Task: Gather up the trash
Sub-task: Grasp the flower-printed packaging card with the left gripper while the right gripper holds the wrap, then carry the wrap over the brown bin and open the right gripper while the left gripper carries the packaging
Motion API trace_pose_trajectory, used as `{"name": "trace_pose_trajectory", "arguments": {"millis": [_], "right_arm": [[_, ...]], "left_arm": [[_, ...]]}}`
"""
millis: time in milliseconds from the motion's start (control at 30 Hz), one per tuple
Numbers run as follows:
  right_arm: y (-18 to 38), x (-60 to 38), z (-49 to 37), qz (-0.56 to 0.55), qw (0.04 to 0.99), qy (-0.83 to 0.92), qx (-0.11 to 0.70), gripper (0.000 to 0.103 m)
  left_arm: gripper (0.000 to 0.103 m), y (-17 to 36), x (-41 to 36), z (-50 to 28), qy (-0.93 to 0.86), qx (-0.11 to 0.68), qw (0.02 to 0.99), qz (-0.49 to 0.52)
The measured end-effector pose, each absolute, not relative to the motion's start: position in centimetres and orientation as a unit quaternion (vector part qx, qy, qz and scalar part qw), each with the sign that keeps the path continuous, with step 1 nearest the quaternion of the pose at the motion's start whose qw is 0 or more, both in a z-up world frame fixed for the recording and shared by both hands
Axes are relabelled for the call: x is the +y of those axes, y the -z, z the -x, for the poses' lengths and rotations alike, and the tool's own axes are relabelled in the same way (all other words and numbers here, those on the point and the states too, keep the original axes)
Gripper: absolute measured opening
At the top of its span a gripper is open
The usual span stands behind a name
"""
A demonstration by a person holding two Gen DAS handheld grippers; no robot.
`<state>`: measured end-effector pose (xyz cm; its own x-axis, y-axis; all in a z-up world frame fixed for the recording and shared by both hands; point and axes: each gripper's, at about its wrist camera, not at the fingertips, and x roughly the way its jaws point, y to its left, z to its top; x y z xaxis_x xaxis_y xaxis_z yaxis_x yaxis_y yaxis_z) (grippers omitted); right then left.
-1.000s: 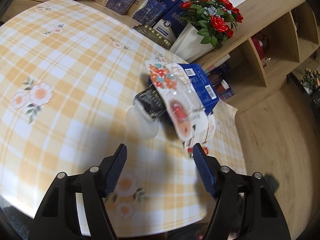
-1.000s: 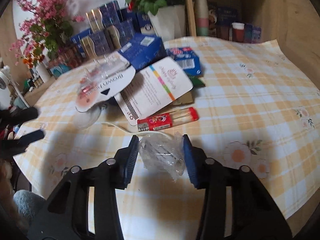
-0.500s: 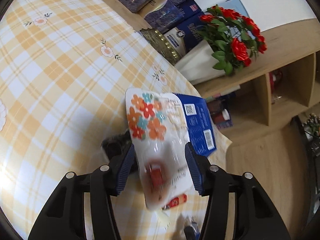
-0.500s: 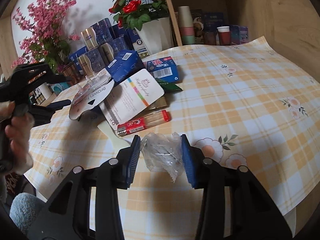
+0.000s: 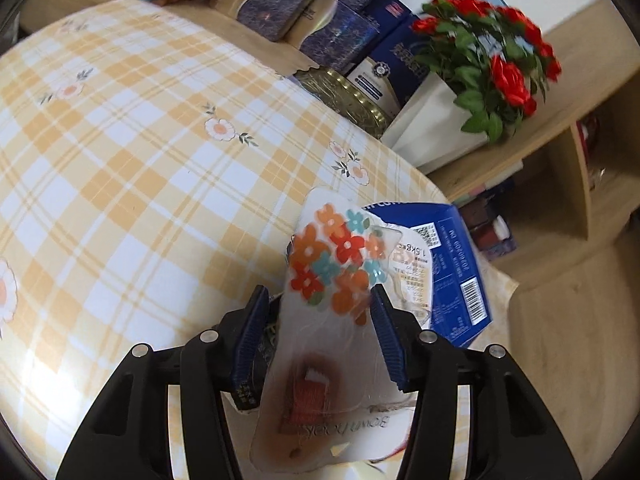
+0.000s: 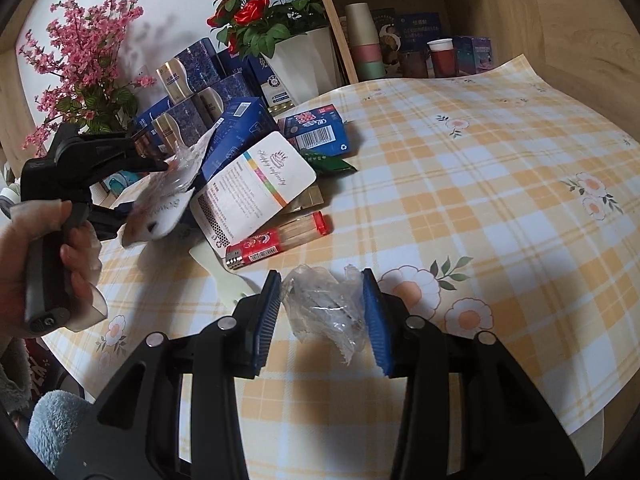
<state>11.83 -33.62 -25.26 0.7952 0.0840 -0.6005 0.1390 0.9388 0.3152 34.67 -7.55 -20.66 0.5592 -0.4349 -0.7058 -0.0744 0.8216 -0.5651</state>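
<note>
While the flowered blister pack (image 5: 332, 280) sits between the pads of the left gripper (image 5: 318, 328), the jaws have just been closing on it & now pinch its sides, partly open; pack is lifted off the trash pile, tilted, seen from the right wrist view too (image 6: 168, 196). The person's hand (image 6: 36, 264) wraps the left gripper's handle. Right gripper (image 6: 320, 312) is about half closed on a crumpled clear plastic wrap (image 6: 324, 304), both pads touching it, held just above the counter (image 6: 500, 200) near its front edge. Rest of the trash lies in a heap toward the counter's back-left corner: white card pack (image 6: 256, 188) leaning on a blue box (image 6: 236, 132), a 2nd blue box w/ barcode (image 6: 316, 128) behind, a green wrapper (image 6: 326, 162) beside it, a red toothpick tube (image 6: 280, 240) at the heap's near side. Behind the back edge: navy gift boxes (image 6: 200, 92), white pot of red roses (image 6: 276, 12), pink blossom sprigs (image 6: 76, 56). Shelf unit w/ stacked cups (image 6: 364, 40) stands at the back-right.
</note>
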Motion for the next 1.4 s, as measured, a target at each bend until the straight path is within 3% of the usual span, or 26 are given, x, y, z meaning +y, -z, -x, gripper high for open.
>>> {"name": "trace_pose_trajectory", "arguments": {"millis": [33,67,367,633,1000,1400], "right_arm": [[25.3,-33.6,-11.9,-0.175,0.931,0.014,0.32,0.042],[25.3,-33.6,-11.9,-0.175,0.931,0.015,0.32,0.042],[25.0,-33.3,-11.7,-0.169,0.934,0.013,0.314,0.042],[22.8,-32.0,-10.3,-0.152,0.942,0.003,0.3,0.042],[19.1,-29.5,-3.7,-0.134,0.946,-0.028,0.293,0.042],[22.6,-25.4,0.5,-0.134,0.916,-0.074,0.371,0.042]], "left_arm": [[0.048,20.7,-7.6,-34.8,0.11,0.456,0.839,0.276],[0.038,20.6,-7.6,-34.8,0.112,0.454,0.84,0.275],[0.032,16.4,-8.1,-31.8,0.187,0.411,0.873,0.186],[0.031,12.4,-6.8,-26.1,0.223,0.383,0.891,0.102],[0.03,9.1,-2.9,-16.3,0.267,0.359,0.889,0.099],[0.03,10.9,0.7,-6.7,0.273,0.363,0.888,0.075]]}}
